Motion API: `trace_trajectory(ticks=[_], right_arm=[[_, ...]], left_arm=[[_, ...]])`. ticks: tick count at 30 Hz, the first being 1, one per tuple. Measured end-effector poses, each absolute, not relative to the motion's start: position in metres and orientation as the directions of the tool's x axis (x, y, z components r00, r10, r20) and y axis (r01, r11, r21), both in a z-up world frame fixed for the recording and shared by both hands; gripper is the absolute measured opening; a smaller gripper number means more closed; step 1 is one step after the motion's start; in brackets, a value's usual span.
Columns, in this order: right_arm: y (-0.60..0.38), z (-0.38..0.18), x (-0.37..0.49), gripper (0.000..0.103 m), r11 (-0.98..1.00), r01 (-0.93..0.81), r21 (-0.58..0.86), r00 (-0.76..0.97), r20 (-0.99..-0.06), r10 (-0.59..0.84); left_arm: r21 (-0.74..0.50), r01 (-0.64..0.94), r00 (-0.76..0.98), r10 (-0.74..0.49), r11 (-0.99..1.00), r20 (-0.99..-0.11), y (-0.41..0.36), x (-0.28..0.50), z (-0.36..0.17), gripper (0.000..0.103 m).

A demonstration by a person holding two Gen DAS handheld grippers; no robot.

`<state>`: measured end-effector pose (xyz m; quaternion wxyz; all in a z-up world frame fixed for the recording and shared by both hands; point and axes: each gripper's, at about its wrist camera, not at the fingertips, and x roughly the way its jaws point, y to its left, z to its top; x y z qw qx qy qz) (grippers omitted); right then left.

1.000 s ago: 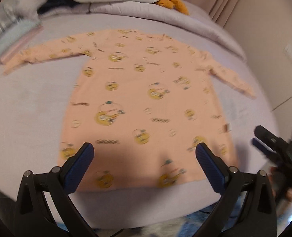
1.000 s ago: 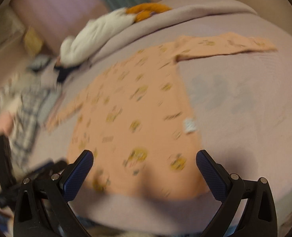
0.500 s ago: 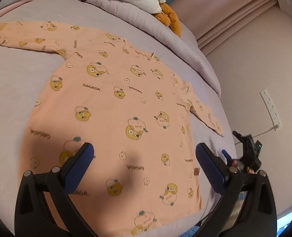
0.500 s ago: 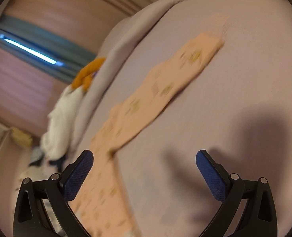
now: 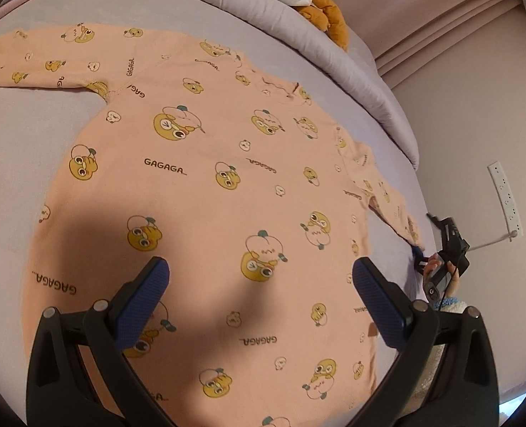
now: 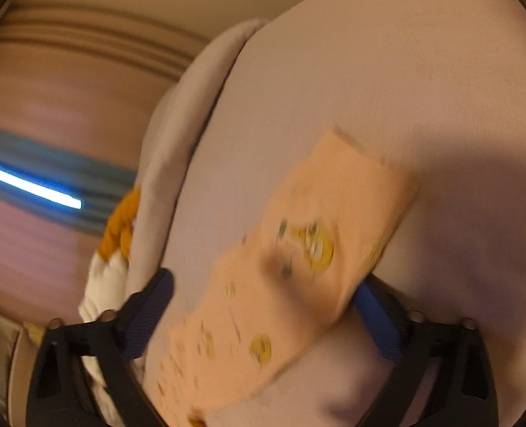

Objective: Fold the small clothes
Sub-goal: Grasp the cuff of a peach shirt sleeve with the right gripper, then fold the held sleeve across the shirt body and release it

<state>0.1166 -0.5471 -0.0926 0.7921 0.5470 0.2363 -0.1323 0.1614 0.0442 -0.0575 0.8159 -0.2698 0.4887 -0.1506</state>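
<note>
Your right gripper (image 6: 263, 306): advanced to sleeve (image 6: 337, 224) cuff at bed's (image 6: 369, 71) right edge, fingers now straddling it; left gripper (image 5: 259, 288): lowered over shirt (image 5: 206, 185).

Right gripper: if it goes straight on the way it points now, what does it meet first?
Most likely the sleeve of the peach shirt. It lies on the bed directly between the open jaws of the right gripper. The view is blurred, so depth is uncertain.

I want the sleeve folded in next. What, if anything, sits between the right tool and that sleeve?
Nothing visible does. In the right wrist view the sleeve lies flat on the bed between the open fingers of the right tool. The picture is blurred, so I cannot tell whether they touch it.
</note>
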Motion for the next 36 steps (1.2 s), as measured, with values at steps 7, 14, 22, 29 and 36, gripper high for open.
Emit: trace_trajectory(ticks=[7,14,22,29,36], right_arm=[[-0.547,-0.091,0.11,0.008,0.369,0.528,0.765,0.814,-0.579,0.037],[-0.476,0.009,0.143,0.007,0.668,0.329,0.668,0.856,-0.509,0.088],[-0.294,0.098,0.204,0.007,0.916,0.043,0.399,0.83,-0.524,0.189],[-0.143,0.072,0.253,0.007,0.98,-0.098,0.171,0.787,-0.589,0.182],[-0.019,-0.011,0.269,0.007,0.957,-0.232,-0.175,0.732,-0.68,0.053]], left_arm=[[-0.577,-0.038,0.48,-0.492,0.816,-0.727,0.059,0.163,-0.059,0.103],[-0.545,-0.06,0.519,-0.44,0.836,-0.733,0.082,0.164,-0.051,0.103],[-0.552,-0.069,0.563,-0.424,0.831,-0.71,0.117,0.148,-0.042,0.103],[-0.568,-0.12,0.562,-0.415,0.815,-0.715,0.152,0.134,-0.057,0.103],[-0.56,-0.173,0.561,-0.386,0.81,-0.732,0.181,0.128,-0.069,0.103]])
